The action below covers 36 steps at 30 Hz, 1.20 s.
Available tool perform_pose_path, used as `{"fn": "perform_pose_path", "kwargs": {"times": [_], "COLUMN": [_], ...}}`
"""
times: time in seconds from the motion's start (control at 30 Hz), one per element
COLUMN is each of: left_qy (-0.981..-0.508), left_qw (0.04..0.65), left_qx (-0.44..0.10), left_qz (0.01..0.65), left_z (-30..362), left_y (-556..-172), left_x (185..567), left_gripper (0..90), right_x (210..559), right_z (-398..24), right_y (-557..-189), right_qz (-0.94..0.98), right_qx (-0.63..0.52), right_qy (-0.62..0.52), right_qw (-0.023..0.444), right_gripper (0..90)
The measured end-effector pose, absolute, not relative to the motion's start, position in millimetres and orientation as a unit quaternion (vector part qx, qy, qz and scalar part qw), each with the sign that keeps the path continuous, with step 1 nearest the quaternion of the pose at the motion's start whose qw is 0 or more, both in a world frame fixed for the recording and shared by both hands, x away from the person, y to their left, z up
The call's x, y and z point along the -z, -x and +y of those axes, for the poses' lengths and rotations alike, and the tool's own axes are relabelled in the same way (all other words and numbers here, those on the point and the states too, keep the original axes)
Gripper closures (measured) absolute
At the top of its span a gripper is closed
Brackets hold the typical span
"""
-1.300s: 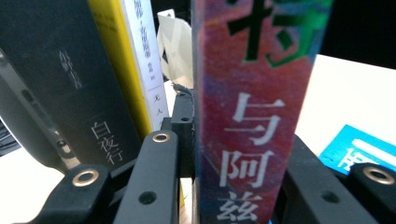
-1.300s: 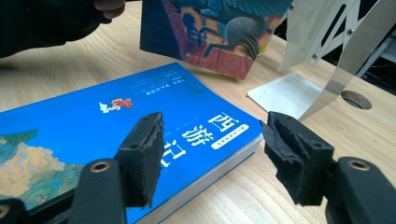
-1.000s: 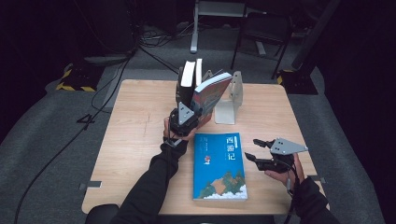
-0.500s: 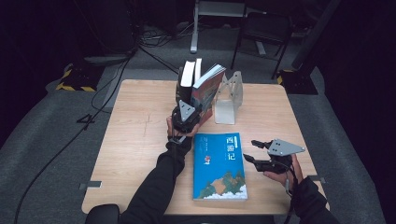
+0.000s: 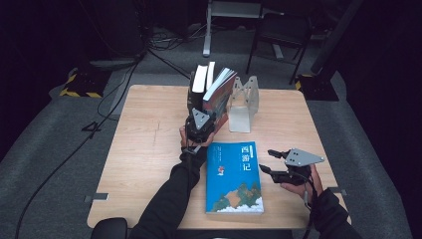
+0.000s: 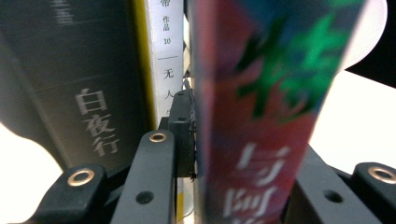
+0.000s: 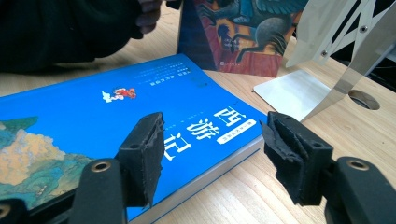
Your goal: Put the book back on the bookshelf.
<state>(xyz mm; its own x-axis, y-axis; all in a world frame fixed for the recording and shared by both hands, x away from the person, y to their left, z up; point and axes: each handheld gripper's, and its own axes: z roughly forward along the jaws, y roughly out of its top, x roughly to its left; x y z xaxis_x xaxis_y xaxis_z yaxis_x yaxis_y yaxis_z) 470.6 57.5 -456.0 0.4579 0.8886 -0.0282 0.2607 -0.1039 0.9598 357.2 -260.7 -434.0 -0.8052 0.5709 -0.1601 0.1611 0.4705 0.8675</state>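
Red-and-green covered paperback book leans upright, our left gripper fingers grasping its spine, just loosening; right gripper fingers released.

Overhead light brightens the wooden table while the surrounding room stays dark. In the left gripper view the red book is blurred, and the background glares white.
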Motion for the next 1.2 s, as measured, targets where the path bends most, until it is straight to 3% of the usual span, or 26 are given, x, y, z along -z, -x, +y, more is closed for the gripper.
{"fn": "perform_pose_path", "kwargs": {"times": [0.4,0.7,0.87,1.03,1.2], "left_qy": [-0.681,-0.696,-0.729,-0.729,-0.718], "left_qw": [0.534,0.523,0.488,0.469,0.462], "left_qx": [-0.31,-0.288,-0.272,-0.266,-0.277], "left_qz": [0.394,0.398,0.395,0.422,0.439], "left_z": [67,72,70,70,63], "left_y": [-453,-455,-453,-445,-451], "left_x": [427,453,473,483,483], "left_gripper": [70.8,65.5,64.9,72.1,73.8], "right_x": [434,434,435,435,435], "right_z": [-262,-260,-261,-260,-259], "right_y": [-358,-358,-358,-358,-358], "right_qz": [0.829,0.831,0.831,0.832,0.833], "right_qx": [-0.462,-0.461,-0.461,-0.461,-0.46], "right_qy": [-0.224,-0.222,-0.223,-0.222,-0.221], "right_qw": [0.22,0.218,0.217,0.215,0.215], "right_gripper": [37.7,37.3,37.2,37.3,37.4]}}
